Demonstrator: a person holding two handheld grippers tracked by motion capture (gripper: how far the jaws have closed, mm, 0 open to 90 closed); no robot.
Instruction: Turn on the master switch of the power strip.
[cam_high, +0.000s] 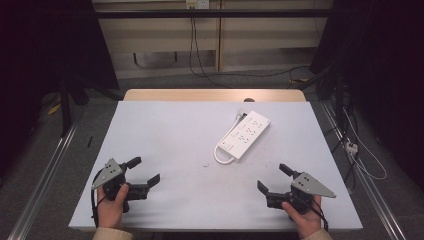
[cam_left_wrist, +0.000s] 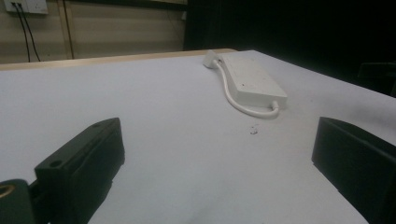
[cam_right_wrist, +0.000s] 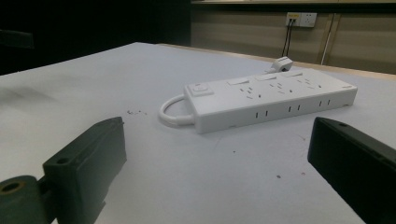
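One white power strip (cam_high: 243, 135) lies flat on the pale surface (cam_high: 165, 145), right of centre in the high view, set on a diagonal with its short white cord (cam_high: 221, 156) looped at its lower-left end and a plug at its upper-right end. Its top shows one switch and several socket groups; any writing is too small to read. Two grippers sit near the bottom edge of the high view, each held in one hand. The left gripper (cam_high: 147, 170) is at lower left, its fingers spread wide with nothing between them; in the left gripper view the strip (cam_left_wrist: 250, 79) lies well ahead, upper centre-right. The right gripper (cam_high: 273, 178) is at lower right, its fingers likewise spread and empty; in the right gripper view the strip (cam_right_wrist: 271, 98) lies ahead at centre, nearer than from the left. Both grippers are well apart from the strip. A few dark specks dot the surface near the cord loop.
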